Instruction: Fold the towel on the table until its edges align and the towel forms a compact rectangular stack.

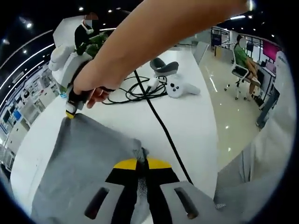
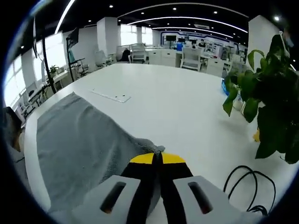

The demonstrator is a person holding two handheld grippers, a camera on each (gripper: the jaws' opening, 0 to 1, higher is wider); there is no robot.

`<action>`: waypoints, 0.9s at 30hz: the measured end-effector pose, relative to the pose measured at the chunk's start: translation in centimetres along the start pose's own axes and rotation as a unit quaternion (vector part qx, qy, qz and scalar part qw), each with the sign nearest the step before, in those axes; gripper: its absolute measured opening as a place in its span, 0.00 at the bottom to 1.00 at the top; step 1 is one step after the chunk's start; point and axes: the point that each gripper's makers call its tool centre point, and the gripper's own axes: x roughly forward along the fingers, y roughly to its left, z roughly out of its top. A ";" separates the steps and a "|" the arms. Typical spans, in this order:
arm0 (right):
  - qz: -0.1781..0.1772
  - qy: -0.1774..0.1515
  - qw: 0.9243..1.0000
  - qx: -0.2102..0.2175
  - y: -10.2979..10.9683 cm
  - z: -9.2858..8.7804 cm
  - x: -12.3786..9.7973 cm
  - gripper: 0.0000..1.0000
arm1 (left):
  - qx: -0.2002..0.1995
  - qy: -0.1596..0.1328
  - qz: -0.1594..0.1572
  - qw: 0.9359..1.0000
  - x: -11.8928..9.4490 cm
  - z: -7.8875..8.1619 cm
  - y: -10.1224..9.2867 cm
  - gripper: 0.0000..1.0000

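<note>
In the left gripper view the left gripper (image 1: 141, 164) rises from 6 o'clock with its yellow-tipped jaws clenched on a puckered edge of the grey towel (image 1: 88, 158), which spreads toward 8 o'clock over the white table (image 1: 187, 116). At 10 o'clock a bare arm reaches in and its hand (image 1: 91, 86) holds the right gripper (image 1: 70, 114), whose tip touches the towel's far corner. In the right gripper view the right gripper (image 2: 157, 161) comes up from 6 o'clock, jaws pinched on a towel (image 2: 79, 140) corner, the cloth lying rumpled toward 9 o'clock on the table (image 2: 173, 107).

Black cables (image 1: 140, 91), white controller (image 1: 180, 88), office chair (image 1: 240, 74), leafy plant (image 2: 266, 102)
</note>
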 end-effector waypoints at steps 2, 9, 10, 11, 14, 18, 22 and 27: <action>-0.004 -0.002 1.000 -0.001 0.2 0.5 -0.3 0.01 | 0.005 -0.005 0.003 1.000 -1.0 0.2 0.1 0.05; -0.018 -0.007 0.999 -0.032 1.1 3.3 -0.9 0.01 | -0.005 -0.029 0.016 0.999 -4.0 1.0 0.9 0.05; -0.019 -0.005 0.999 -0.034 1.2 3.6 -1.0 0.01 | -0.005 -0.031 0.017 0.999 -4.3 1.1 1.0 0.05; -0.021 -0.005 0.999 -0.035 1.3 3.9 -1.2 0.01 | -0.007 -0.036 0.021 0.999 -4.7 1.2 1.3 0.05; -0.025 -0.008 0.999 -0.039 1.4 4.8 -1.3 0.01 | -0.029 -0.053 0.025 0.998 -5.7 1.9 2.2 0.05; -0.031 -0.018 0.999 -0.041 1.9 6.5 -2.2 0.01 | -0.024 -0.066 0.041 0.997 -7.3 2.6 3.8 0.05; -0.035 -0.027 0.999 -0.032 2.3 8.0 -2.5 0.01 | -0.022 -0.076 0.051 0.996 -8.7 3.0 5.2 0.05; -0.046 -0.027 0.998 -0.034 3.0 9.5 -3.6 0.01 | -0.049 -0.093 0.055 0.993 -10.6 3.2 6.7 0.05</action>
